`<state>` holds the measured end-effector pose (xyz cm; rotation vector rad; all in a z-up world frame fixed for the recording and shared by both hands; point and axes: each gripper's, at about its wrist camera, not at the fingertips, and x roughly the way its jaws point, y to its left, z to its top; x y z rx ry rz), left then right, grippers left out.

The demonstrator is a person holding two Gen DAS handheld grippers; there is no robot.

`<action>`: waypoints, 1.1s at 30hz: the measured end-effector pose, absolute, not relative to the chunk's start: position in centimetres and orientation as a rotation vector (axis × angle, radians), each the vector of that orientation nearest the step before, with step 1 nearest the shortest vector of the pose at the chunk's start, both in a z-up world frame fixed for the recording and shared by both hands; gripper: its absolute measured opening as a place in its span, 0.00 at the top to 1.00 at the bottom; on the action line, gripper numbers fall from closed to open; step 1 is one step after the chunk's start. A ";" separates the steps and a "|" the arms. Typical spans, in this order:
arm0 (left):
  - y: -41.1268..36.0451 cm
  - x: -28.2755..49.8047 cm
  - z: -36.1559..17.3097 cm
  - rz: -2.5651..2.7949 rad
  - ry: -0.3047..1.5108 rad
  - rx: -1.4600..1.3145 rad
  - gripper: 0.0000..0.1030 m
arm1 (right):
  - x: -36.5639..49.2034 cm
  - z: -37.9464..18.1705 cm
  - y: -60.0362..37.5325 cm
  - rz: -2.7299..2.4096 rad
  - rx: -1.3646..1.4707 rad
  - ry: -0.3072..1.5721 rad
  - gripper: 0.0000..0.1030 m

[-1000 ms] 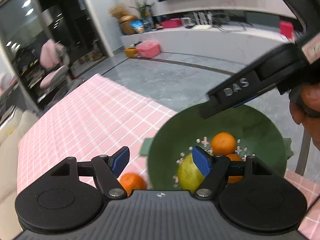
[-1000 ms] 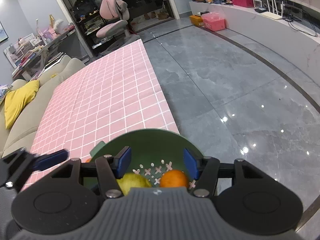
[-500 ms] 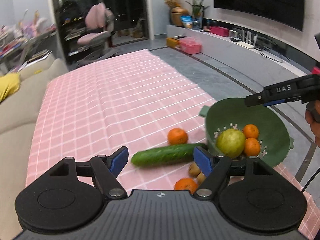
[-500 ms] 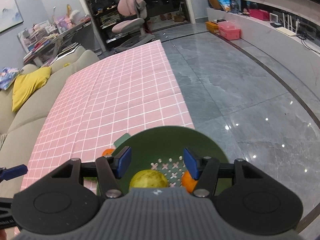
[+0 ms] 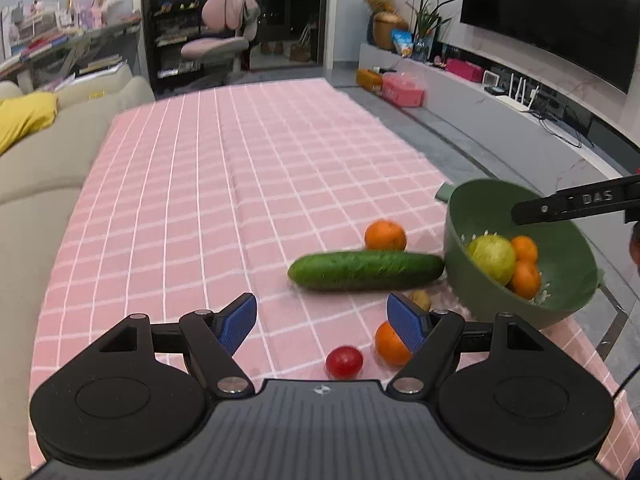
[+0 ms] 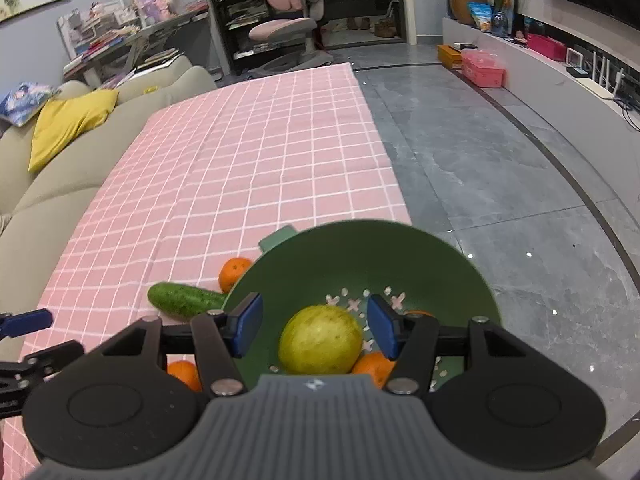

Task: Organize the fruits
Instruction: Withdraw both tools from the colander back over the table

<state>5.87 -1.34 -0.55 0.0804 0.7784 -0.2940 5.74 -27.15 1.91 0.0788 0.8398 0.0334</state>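
My left tool (image 5: 322, 322) hangs level above the near part of the desk (image 5: 200, 208), jaws spread and empty, with a small red fruit (image 5: 344, 361) and an orange (image 5: 390, 345) just beneath it. My right tool (image 6: 315, 330) sits over the green colander (image 6: 360, 256), also open, nothing between its pads, framing the yellow-green fruit (image 6: 320, 340) lying inside with two oranges. The colander stands at the desk's right edge beside the floor (image 6: 500, 200). A cucumber (image 5: 366, 270) lies just left of it, another orange (image 5: 385, 235) behind. Pink cloth stretches bare toward the sofa (image 5: 48, 168).
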 end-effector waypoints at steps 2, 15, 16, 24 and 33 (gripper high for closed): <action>-1.2 6.0 -1.0 -0.302 0.781 0.076 0.15 | 5.5 1.8 -26.5 0.044 0.062 0.843 0.46; -2.4 5.2 -2.3 -0.330 0.792 0.223 0.15 | 3.3 1.0 -20.6 0.180 -0.015 0.846 0.47; -2.4 5.0 -2.5 -0.330 0.793 0.246 0.15 | 3.1 1.0 -20.1 0.194 -0.028 0.848 0.48; -2.3 4.5 -4.2 -0.360 0.837 0.331 0.15 | 2.0 -0.4 -17.2 0.276 -0.072 0.879 0.55; -2.8 4.5 -4.9 -0.379 0.841 0.346 0.18 | 2.3 -3.0 -16.5 0.235 -0.037 0.942 0.59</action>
